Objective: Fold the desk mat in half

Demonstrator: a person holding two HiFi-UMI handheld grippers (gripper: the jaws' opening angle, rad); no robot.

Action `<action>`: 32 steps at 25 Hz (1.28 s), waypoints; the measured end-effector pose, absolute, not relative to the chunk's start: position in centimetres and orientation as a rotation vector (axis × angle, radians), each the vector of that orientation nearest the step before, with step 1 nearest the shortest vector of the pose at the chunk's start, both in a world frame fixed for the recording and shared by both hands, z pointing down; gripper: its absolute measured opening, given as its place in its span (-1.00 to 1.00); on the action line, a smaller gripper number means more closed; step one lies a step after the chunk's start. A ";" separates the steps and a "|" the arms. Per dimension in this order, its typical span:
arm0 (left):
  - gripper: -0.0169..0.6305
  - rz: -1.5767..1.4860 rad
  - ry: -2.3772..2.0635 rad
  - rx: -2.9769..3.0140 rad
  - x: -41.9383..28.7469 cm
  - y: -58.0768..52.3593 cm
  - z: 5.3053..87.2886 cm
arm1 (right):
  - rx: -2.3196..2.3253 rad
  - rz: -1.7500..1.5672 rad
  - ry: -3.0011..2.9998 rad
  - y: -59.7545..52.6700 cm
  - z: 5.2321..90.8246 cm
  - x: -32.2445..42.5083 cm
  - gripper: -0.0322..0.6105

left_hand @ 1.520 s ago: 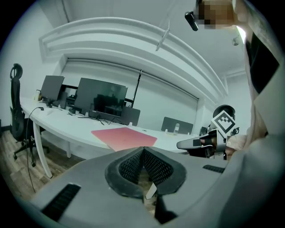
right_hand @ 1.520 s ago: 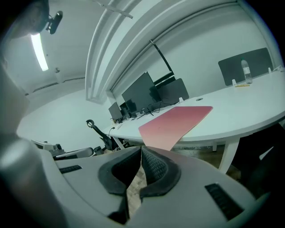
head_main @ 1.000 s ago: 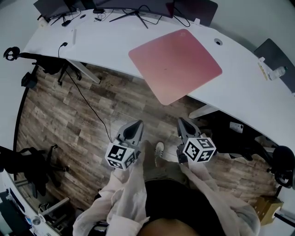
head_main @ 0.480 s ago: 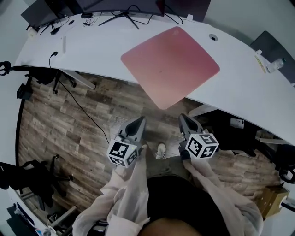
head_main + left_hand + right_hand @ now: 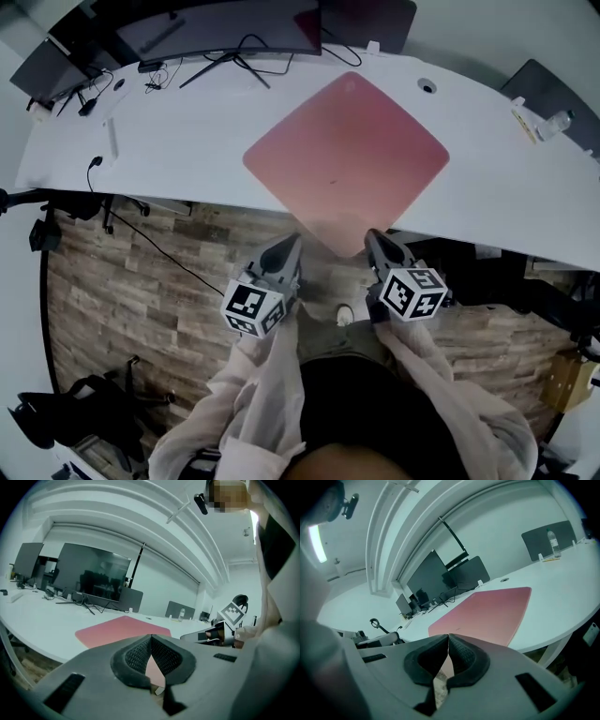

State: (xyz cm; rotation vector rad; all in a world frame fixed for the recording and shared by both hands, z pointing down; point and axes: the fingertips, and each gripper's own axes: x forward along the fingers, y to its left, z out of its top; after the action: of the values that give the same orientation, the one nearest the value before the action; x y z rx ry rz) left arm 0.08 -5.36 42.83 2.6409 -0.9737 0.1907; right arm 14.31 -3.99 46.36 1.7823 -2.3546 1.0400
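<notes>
A pink desk mat (image 5: 347, 159) lies flat on the white curved desk (image 5: 178, 150), turned like a diamond, its near corner hanging over the desk's front edge. My left gripper (image 5: 289, 246) is shut with nothing in it, just short of the desk edge, left of that corner. My right gripper (image 5: 376, 239) is shut and empty too, right of the corner. The left gripper view shows the mat (image 5: 123, 629) ahead beyond closed tips (image 5: 151, 637). In the right gripper view the mat (image 5: 487, 612) lies past closed tips (image 5: 449, 636).
Monitors (image 5: 234, 23) and cables (image 5: 225, 56) stand along the desk's far edge, with a bottle (image 5: 555, 123) at the far right. A cable (image 5: 159, 253) trails over the wooden floor (image 5: 141, 309). Chairs (image 5: 66, 412) stand at the lower left.
Both grippers have moved forward toward the desk, and the mat's overhanging corner now sits just ahead of and between them. Both stay shut.
</notes>
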 end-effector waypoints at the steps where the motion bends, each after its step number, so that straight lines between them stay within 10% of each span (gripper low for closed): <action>1: -0.87 0.193 -0.955 2.648 -0.2 -6.0 42.7 | 1.802 1.045 -2.344 -4.4 46.2 14.0 -0.86; 32: -0.87 0.468 -0.226 2.683 -0.2 -11.2 49.6 | 2.524 1.347 -1.735 -2.3 52.3 15.6 -0.65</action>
State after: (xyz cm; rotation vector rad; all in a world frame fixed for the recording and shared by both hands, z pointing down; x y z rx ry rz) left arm -0.20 -11.23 49.60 2.6833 -0.2259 0.4680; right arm 15.58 -2.32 52.32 2.5243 -1.7354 1.3474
